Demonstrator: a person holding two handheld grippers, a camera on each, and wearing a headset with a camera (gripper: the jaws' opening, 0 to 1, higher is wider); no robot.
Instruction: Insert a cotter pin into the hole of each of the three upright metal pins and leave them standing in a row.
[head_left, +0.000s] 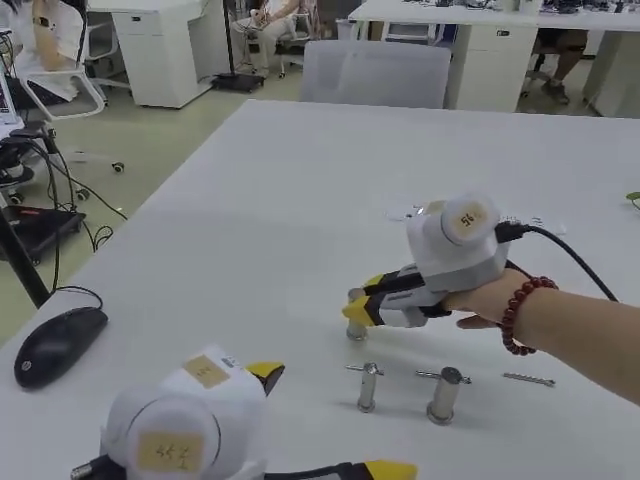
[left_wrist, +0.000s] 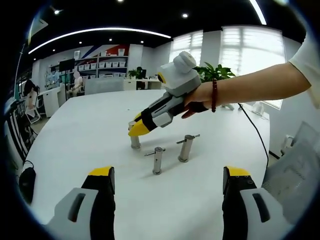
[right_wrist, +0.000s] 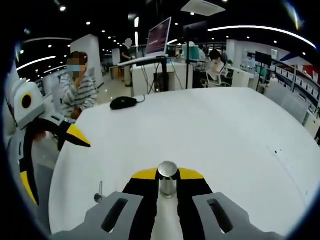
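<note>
Open-plan office, desks and seated people in the background. A large white table (head_left: 300, 200) takes up most of the head view, with a grey chair (head_left: 375, 72) at its far edge. The right gripper (head_left: 355, 312) is held in a hand (head_left: 485, 300) wearing a red bead bracelet (head_left: 520, 310). It reaches in from the right with its yellow-tipped jaws clamped around the held pin (head_left: 356, 325), which stands upright on the table; the right gripper view shows that pin's round top between the closed jaws. The left gripper (head_left: 330, 420) is low at the bottom edge, jaws spread wide and holding nothing, pointing toward the pins from well short of them. A black mouse (head_left: 58, 345) sits near the left table edge. The second pin (head_left: 368, 388) and third pin (head_left: 444, 395) stand upright side by side, just in front of the held pin and apart from both grippers. The second pin has a first cotter pin (head_left: 360, 369) through its head, and the third pin has a second cotter pin (head_left: 430, 376) sticking out to its left. A loose cotter pin (head_left: 528, 379) lies flat on the table to the right of the third pin.
</note>
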